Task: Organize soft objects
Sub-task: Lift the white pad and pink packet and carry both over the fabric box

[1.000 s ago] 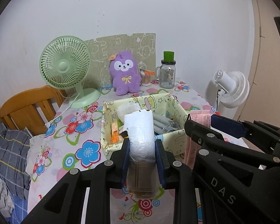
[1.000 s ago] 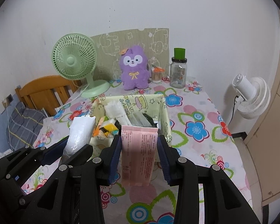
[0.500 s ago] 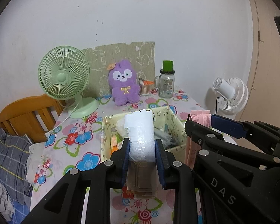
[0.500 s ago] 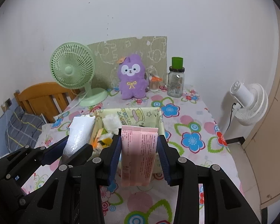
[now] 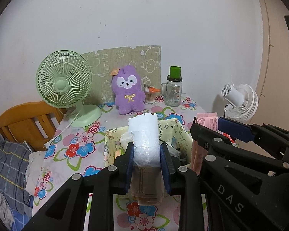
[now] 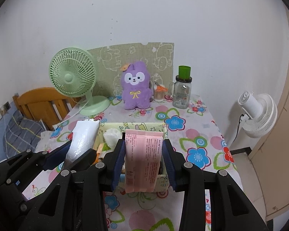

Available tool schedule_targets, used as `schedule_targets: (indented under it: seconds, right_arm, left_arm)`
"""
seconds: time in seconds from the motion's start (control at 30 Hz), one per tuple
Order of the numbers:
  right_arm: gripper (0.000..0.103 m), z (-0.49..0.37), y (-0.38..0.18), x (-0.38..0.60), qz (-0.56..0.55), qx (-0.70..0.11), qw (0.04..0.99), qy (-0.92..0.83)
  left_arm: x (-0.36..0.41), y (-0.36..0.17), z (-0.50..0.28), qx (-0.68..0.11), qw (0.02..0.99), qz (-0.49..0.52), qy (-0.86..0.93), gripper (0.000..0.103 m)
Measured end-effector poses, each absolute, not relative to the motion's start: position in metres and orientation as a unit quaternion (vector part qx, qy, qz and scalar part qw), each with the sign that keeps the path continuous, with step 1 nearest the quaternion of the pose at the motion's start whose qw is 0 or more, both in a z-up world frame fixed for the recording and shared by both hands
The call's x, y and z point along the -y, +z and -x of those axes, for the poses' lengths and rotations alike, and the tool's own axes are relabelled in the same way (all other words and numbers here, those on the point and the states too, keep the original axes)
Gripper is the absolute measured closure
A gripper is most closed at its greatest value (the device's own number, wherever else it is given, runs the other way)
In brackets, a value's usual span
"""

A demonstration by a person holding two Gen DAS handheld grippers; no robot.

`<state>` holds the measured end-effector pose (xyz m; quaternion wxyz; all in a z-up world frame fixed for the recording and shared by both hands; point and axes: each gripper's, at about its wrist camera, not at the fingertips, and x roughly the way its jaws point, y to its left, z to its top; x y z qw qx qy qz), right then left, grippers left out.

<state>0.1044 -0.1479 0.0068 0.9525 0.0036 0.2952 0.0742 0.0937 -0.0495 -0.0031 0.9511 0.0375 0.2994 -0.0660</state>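
L fingers clamp white packet, R fingers clamp pink pack over pkt-filled box.

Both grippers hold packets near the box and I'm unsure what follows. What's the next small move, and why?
Probably carry both packets clear of the yellow box: the right gripper clamps the pink packet, the left gripper the white plastic packet, both raised above it.
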Motion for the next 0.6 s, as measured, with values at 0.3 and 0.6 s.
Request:
schedule_targets:
  seconds: [0.3,0.6]
  right_arm:
    - [0.06,-0.127,0.004,0.148,-0.007,-0.302,0.95,0.077]
    - [0.06,-0.148,-0.003,0.147,-0.007,-0.313,0.947,0.078]
  left_arm:
    - [0.047,-0.007,-0.112,-0.305,0.95,-0.028,-0.066,0.077]
    - [0.043,-0.018,-0.133,-0.321,0.945,-0.026,-0.058,0.077]
